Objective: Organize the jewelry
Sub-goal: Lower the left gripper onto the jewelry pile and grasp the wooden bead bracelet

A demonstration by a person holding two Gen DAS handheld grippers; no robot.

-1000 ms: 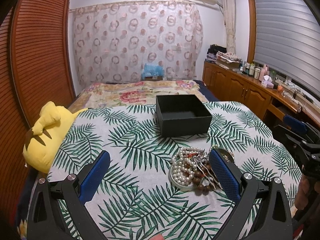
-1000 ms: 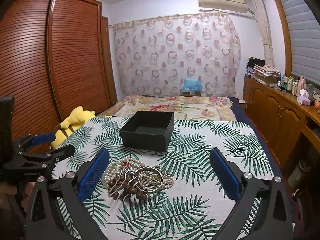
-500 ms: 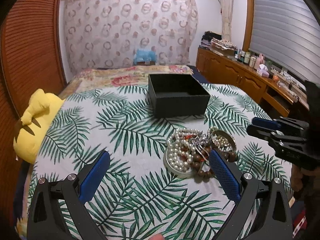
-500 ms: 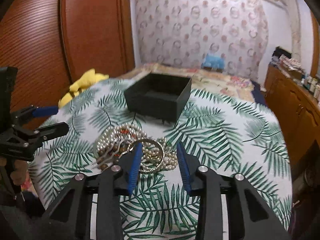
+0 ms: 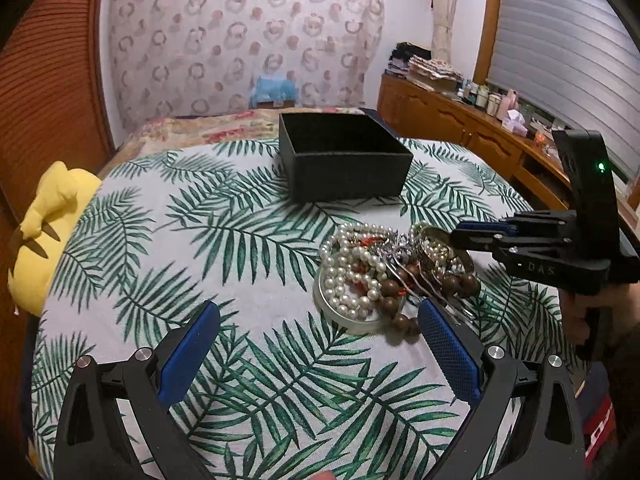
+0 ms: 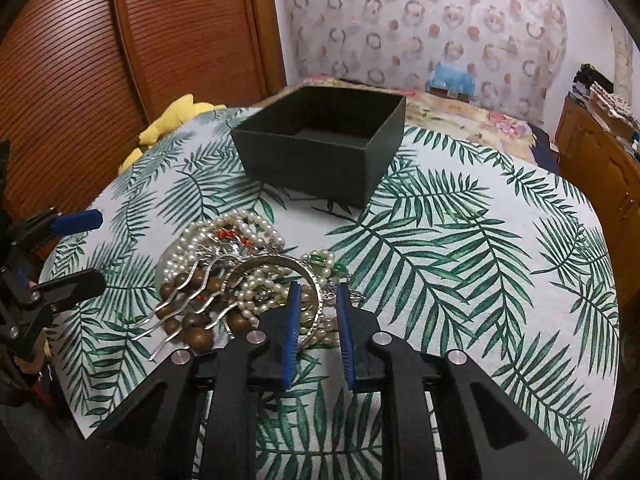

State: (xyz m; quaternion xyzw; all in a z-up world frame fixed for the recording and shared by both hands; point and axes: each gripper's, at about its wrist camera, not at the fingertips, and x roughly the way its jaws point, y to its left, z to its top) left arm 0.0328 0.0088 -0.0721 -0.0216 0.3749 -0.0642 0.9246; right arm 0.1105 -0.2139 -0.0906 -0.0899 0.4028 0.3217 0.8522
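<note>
A heap of jewelry (image 5: 384,272) lies on the leaf-print tablecloth: pearl strands (image 5: 348,280), brown wooden beads (image 6: 200,336), a silver hair comb (image 6: 188,308) and a silver bangle (image 6: 276,262). Behind it stands an empty black box (image 5: 344,176), also seen in the right wrist view (image 6: 312,160). My right gripper (image 6: 318,296) is down on the heap's right edge. Its jaws are closing, with the bangle's rim between them and a gap still showing. My left gripper (image 5: 318,316) hovers wide open just in front of the heap, holding nothing.
A yellow plush toy (image 5: 44,232) lies at the table's left edge. A wooden cabinet (image 5: 460,128) with bottles on top runs along the right, and slatted wooden doors (image 6: 120,60) stand on the left. A bed lies beyond the table.
The right gripper dropped onto the heap and its jaws narrowed from wide open to a small gap around the bangle. The left gripper sank and tilted down, staying open.
</note>
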